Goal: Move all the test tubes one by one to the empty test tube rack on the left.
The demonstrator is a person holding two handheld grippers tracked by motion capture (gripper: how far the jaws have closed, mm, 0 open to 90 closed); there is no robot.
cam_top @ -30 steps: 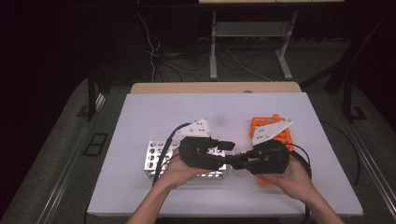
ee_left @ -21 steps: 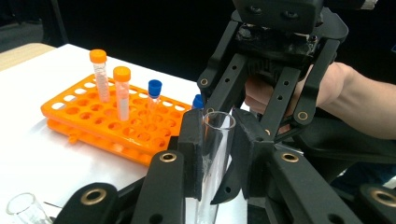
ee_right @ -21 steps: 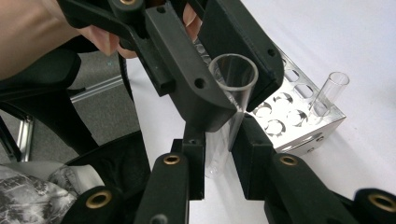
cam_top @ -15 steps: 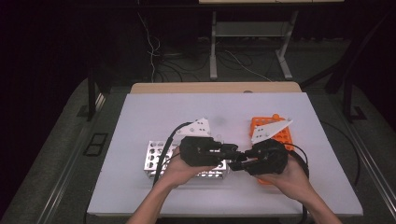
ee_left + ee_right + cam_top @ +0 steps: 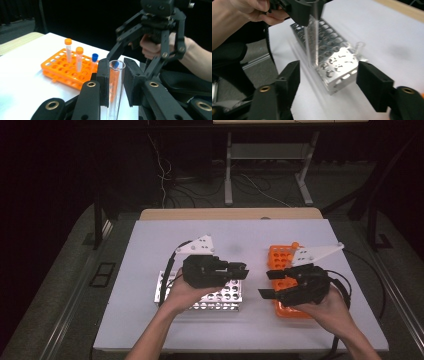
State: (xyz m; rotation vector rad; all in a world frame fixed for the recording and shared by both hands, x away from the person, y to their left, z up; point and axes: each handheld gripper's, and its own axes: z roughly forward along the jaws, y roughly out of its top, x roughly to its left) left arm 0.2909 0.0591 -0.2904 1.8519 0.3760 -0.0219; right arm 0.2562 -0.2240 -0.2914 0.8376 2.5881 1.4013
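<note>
Clamped between the pads of my left gripper [image 5: 116, 82] is a clear glass test tube [image 5: 115, 87], standing upright with its open mouth just above the jaw tips and its lower part running down out of the left gripper view. From the right gripper view I see the same tube [image 5: 312, 35] hanging from those jaws, its bottom end just beside the near edge of the metal tube rack [image 5: 329, 60], whether touching it I cannot tell. My right gripper [image 5: 328, 80] has just been opening; its jaws stand well apart with nothing between the pads, only the corner of that rack beyond them. One more clear tube [image 5: 359, 47] leans in a hole near the rack's far side. In the high view my left gripper [image 5: 235, 269] sits above the metal rack [image 5: 165, 287], and my right gripper [image 5: 267, 284] is apart from it, over the near end of the orange rack [image 5: 280, 255]. That orange rack [image 5: 60, 67] holds two tubes with orange caps [image 5: 68, 41] and one with a blue cap [image 5: 94, 57]. Both racks rest on the white table [image 5: 150, 235].
</note>
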